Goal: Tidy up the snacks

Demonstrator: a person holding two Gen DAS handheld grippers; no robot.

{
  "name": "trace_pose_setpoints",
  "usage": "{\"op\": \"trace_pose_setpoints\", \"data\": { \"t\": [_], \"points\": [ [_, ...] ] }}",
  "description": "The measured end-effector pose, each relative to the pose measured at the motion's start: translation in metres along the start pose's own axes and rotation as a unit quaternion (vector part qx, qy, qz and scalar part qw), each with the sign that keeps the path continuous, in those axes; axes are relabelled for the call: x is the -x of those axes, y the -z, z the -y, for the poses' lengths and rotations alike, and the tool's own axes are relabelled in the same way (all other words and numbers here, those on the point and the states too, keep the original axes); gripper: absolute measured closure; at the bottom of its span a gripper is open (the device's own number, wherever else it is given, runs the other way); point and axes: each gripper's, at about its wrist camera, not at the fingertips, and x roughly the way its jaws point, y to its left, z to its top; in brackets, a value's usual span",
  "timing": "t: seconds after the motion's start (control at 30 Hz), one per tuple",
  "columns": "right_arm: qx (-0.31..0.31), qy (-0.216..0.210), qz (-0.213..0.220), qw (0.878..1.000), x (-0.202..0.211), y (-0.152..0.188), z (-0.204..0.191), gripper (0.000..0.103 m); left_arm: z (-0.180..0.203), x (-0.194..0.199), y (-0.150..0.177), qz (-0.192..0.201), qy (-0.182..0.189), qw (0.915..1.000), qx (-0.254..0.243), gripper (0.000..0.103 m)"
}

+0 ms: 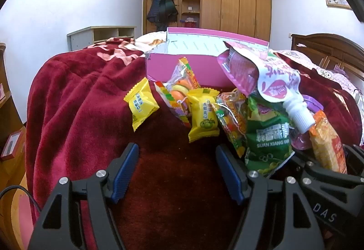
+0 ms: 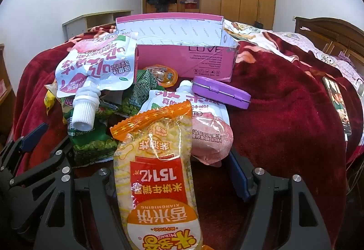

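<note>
**Snack pile, sorting not yet begun**

Rice cracker bag (image 2: 157, 172): lies lengthwise between the spread fingers of the right tongs (image 2: 177, 172); pads not pressing, not gripped.
Pea packet (image 1: 268, 136), yellow candy (image 1: 203, 115): just ahead of the left tongs (image 1: 177, 172), which gape empty over the blanket (image 1: 79, 95).
Pink box (image 2: 186, 56): beyond the pile, open-topped.
Step, judged: first pick. Next move calls for closing on the cracker bag and carrying it forward to the box.

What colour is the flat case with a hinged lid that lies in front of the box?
The case is purple; the right wrist view shows it best.
</note>
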Motion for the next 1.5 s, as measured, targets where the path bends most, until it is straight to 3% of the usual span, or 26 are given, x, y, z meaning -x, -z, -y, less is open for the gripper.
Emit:
{"op": "trace_pose_setpoints", "data": {
  "t": [1.5],
  "points": [
    [0.001,0.001,-0.003,1.000,0.0000,0.0006,-0.0008,0.029,-0.0016,-0.0009,-0.0003,0.002,0.001,1.0000,0.002,0.029]
  ]
}}
